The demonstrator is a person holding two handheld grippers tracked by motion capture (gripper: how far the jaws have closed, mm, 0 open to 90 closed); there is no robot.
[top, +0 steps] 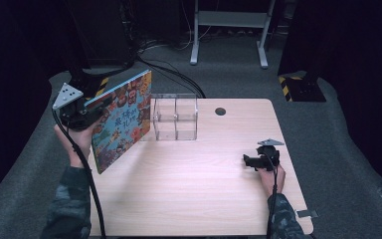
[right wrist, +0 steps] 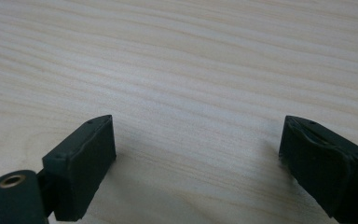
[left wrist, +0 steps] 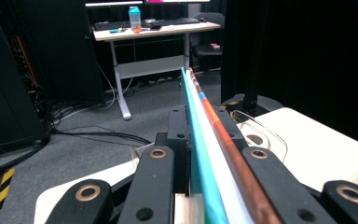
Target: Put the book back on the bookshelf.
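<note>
A colourful picture book (top: 122, 119) hangs tilted over the table's left edge. My left gripper (top: 102, 102) is shut on its upper edge. In the left gripper view the book's (left wrist: 196, 100) thin cyan and brown edges run between the two black jaws of the left gripper (left wrist: 203, 122). Just right of the book, a clear acrylic box (top: 175, 117) with compartments stands on the wooden table (top: 204, 189). At the right side of the table my right gripper (top: 249, 162) rests low and points left. Over bare wood (right wrist: 191, 56) the right gripper (right wrist: 196, 135) is open with nothing between its jaws.
A round cable hole (top: 221, 111) lies in the tabletop behind the clear box. A grey desk frame (top: 229, 20) and loose cables (top: 174, 72) are on the floor beyond the table. A black stand with yellow-black tape (top: 301, 87) sits at the back right.
</note>
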